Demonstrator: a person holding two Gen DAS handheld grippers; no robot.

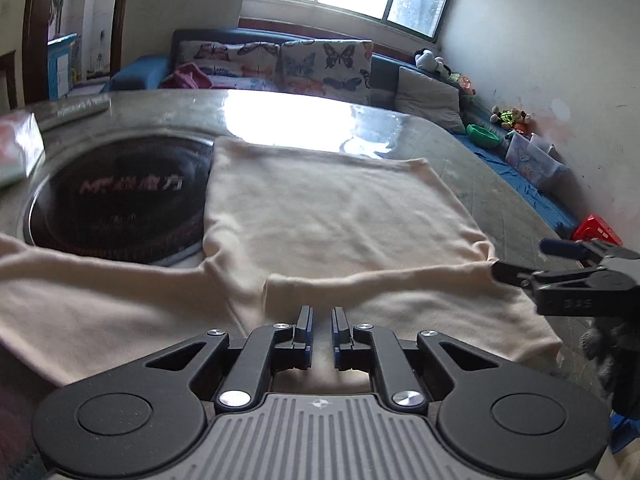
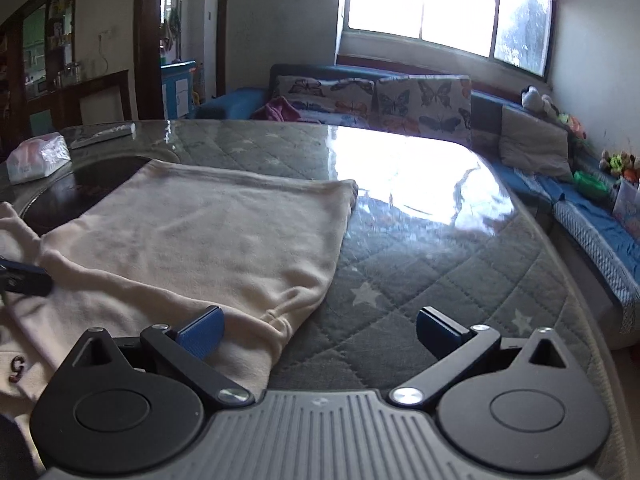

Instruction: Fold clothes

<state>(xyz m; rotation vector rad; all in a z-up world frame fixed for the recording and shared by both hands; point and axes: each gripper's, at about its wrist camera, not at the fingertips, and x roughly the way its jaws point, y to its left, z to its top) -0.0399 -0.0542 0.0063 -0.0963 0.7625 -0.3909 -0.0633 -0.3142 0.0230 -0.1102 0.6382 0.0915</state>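
Note:
A cream long-sleeved garment [image 1: 332, 216] lies spread on the round glass-topped table, one sleeve folded across its body. In the left wrist view my left gripper [image 1: 321, 322] hovers over the near part of the garment with its fingers almost together and nothing seen between them. My right gripper [image 1: 516, 258] shows at the right, at the garment's side edge. In the right wrist view the garment [image 2: 208, 240] fills the left; my right gripper [image 2: 320, 330] is open, its left pad [image 2: 202, 334] over the cloth's corner and the other over the quilted table cover [image 2: 420, 264].
A black hotplate [image 1: 120, 208] is set in the table's middle, partly under the garment. A tissue pack [image 2: 36, 158] lies at the far left. A blue sofa [image 2: 400, 100] with butterfly cushions, toys and a window stand beyond the table.

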